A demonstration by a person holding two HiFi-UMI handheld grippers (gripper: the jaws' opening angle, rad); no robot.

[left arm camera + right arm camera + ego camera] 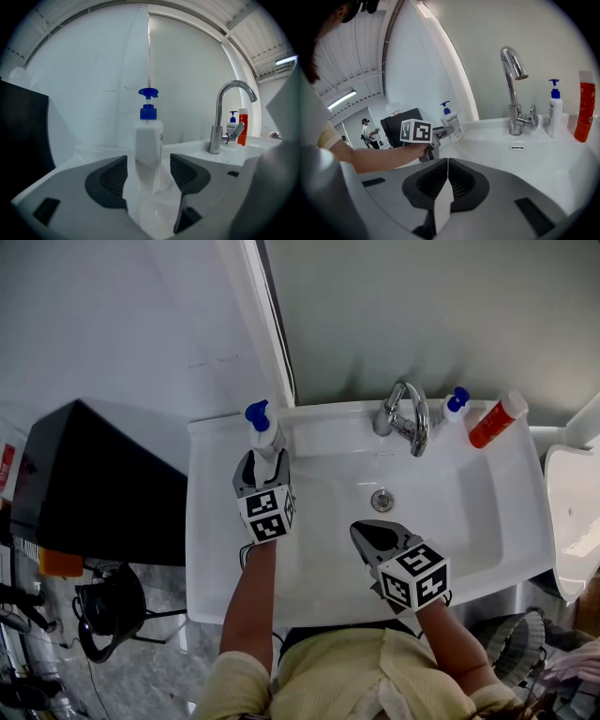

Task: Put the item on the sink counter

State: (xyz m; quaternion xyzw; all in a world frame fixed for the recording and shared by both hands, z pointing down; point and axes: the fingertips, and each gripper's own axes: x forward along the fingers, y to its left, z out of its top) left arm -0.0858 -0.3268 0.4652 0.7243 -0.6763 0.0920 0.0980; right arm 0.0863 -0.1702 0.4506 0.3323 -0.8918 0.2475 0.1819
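Fingers [110, 180] of the left gripper [262, 461] are spread around the white plastic bottle with a blue pump [149, 140], upright on the white sink tabletop [211, 521]. Right gripper [367, 535] fingers are squeezed together, empty. Only backing away seems left.

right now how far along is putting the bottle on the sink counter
Looks done: the pump bottle stands upright on the sink counter. In hand: nothing. The left gripper has its jaws apart either side of the bottle, with gaps showing, and the right gripper is shut and empty. Left: probably just drawing the left gripper away.
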